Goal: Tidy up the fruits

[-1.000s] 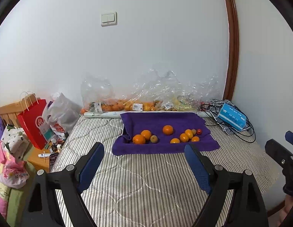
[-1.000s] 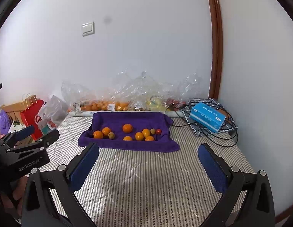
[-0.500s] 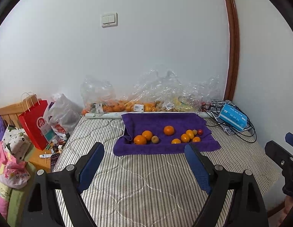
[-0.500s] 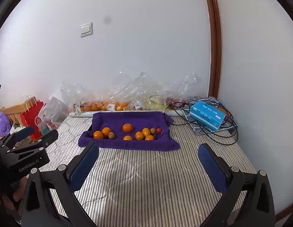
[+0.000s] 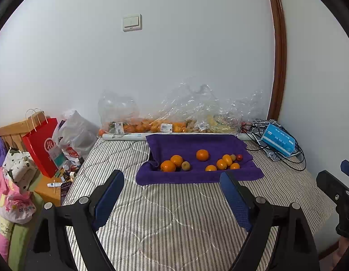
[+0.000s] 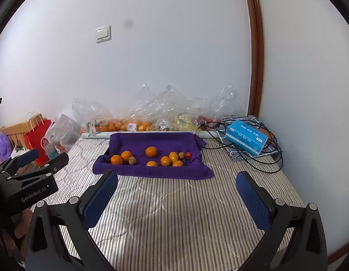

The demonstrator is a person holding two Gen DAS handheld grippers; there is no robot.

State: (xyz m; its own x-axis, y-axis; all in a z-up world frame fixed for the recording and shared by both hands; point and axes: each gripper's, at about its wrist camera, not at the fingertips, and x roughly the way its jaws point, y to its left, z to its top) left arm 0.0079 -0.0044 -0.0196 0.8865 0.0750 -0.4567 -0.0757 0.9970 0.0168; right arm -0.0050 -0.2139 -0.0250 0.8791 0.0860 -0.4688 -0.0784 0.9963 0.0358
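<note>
A purple towel (image 5: pixel 197 144) (image 6: pixel 156 142) lies on the striped mattress (image 5: pixel 174 214) near the wall. On it sit several oranges (image 5: pixel 202 155) (image 6: pixel 151 151), two small green-brown fruits (image 5: pixel 185 165) (image 6: pixel 132 160) and a small red fruit (image 5: pixel 239 157) (image 6: pixel 188 155). My left gripper (image 5: pixel 172 194) is open and empty, well short of the towel. My right gripper (image 6: pixel 176 192) is open and empty, also short of the towel. The left gripper also shows at the left edge of the right wrist view (image 6: pixel 32 176).
Clear plastic bags of fruit (image 5: pixel 174 122) (image 6: pixel 151 117) line the wall. A blue box (image 5: pixel 278 142) (image 6: pixel 246 140) lies on black cables at the right. A red paper bag (image 5: pixel 42 144) and clutter stand beside the mattress at left.
Both grippers have drawn back and lifted slightly, so the towel and fruit sit a little higher and farther in view. Nothing on the towel has moved.
</note>
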